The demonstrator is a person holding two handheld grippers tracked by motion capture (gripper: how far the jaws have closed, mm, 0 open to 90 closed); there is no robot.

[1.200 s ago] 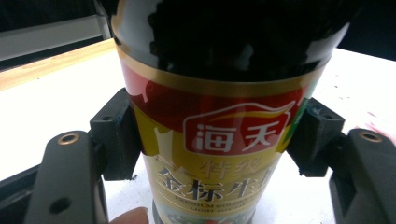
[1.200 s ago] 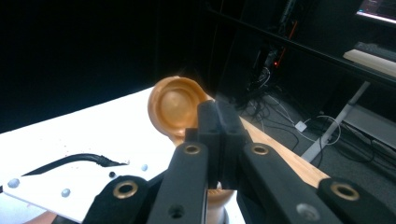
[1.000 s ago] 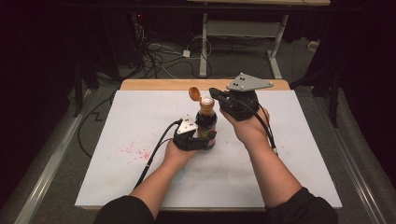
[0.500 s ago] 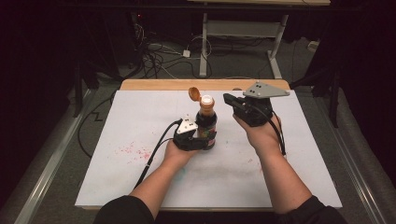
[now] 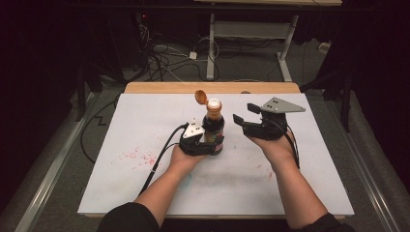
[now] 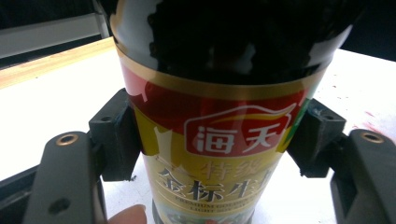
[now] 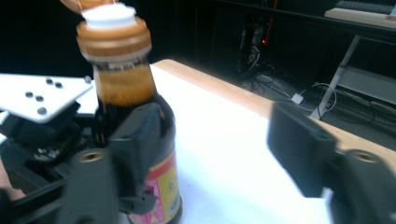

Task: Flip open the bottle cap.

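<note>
White table point(image 5: 121, 159), left hand-held gripper point(image 5: 209, 145) clamping sauce bottle point(image 5: 213, 126)

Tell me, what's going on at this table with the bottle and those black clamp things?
A person at a white table holds a gripper in each hand. The left gripper is clamped on the lower body of a dark sauce bottle, which stands upright with its orange flip cap open. The right gripper hangs beside the bottle, a little to its right, not touching it; its jaws have just been opening and nothing is between them.
</note>
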